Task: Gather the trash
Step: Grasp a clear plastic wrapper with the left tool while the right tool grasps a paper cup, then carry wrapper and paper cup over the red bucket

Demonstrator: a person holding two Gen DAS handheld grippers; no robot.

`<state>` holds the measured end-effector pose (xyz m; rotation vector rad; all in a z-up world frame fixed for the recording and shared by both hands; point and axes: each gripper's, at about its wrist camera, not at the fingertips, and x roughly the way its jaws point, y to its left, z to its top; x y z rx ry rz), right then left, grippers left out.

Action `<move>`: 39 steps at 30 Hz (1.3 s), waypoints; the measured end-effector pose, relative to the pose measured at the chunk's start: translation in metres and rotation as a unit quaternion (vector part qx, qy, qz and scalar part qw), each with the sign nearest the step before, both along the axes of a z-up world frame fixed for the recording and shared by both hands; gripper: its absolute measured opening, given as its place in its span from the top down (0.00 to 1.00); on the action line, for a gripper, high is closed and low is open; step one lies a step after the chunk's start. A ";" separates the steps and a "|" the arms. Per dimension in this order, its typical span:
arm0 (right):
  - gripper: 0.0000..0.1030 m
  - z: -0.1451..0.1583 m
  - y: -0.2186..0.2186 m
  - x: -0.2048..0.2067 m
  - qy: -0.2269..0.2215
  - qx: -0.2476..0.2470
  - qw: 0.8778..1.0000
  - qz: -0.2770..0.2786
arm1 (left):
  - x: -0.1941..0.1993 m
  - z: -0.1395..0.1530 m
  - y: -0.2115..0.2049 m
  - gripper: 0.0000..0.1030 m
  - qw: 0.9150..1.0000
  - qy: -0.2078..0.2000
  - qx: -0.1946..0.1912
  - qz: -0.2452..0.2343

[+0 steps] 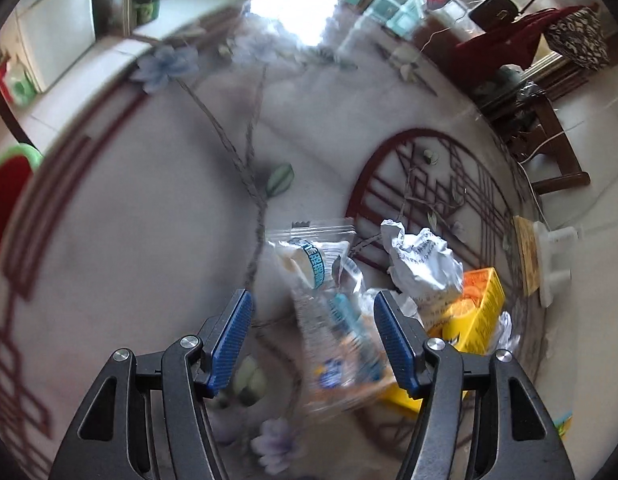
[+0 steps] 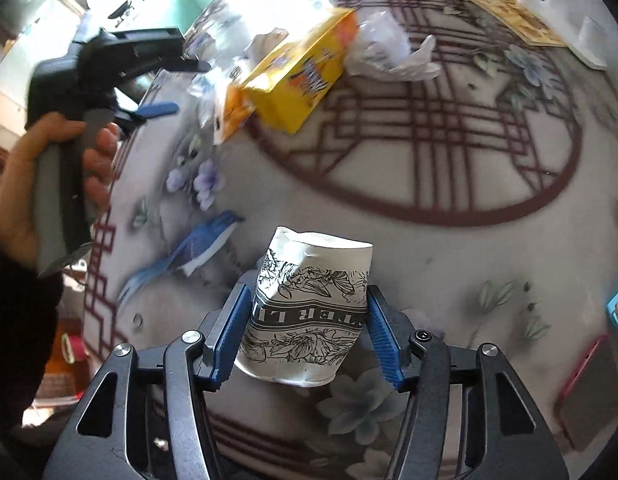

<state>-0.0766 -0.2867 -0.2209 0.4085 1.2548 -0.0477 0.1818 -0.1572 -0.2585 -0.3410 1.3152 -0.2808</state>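
Note:
A crumpled white paper cup with black floral print stands between the blue pads of my right gripper, which press on both of its sides. My left gripper hangs open above a clear plastic wrapper with blue print; the wrapper is blurred and lies between the fingers without being pinched. Beside it lie a crumpled white paper and a yellow-orange carton. In the right wrist view a hand holds the left gripper by the carton and the paper.
The round table has a glossy flowered cover with a dark red lattice circle. A pink phone lies near its right edge. A white plug strip and a yellowish pad sit at the far rim. A red chair stands on the left.

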 end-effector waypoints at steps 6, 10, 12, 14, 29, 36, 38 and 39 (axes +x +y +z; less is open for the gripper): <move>0.45 -0.004 -0.012 0.003 0.007 -0.001 1.000 0.001 | 0.001 -0.011 -0.014 0.63 1.000 -0.006 0.012 -0.005; 0.45 0.000 -0.015 0.008 0.004 -0.003 1.000 0.002 | 0.001 -0.009 -0.016 0.92 0.999 -0.012 0.010 -0.029; 0.45 0.005 -0.016 0.012 -0.001 -0.004 1.000 0.005 | -0.001 -0.002 -0.014 0.96 0.999 -0.027 0.011 -0.034; 0.45 0.010 -0.013 0.016 -0.008 -0.008 1.000 0.008 | -0.007 0.011 -0.007 0.96 0.998 -0.050 0.012 -0.040; 0.45 0.081 0.030 0.051 -0.105 -0.080 0.991 0.013 | -0.091 0.115 0.059 0.97 0.968 -0.210 0.087 -0.106; 0.45 0.106 0.069 0.064 -0.142 -0.101 0.984 0.022 | -0.114 0.136 0.101 0.97 0.962 -0.234 0.101 -0.098; 0.45 0.112 0.079 0.067 -0.150 -0.106 0.983 0.026 | -0.118 0.143 0.117 0.97 0.960 -0.242 0.106 -0.092; 0.45 0.115 0.084 0.068 -0.154 -0.108 0.982 0.029 | -0.119 0.145 0.123 0.97 0.960 -0.244 0.107 -0.089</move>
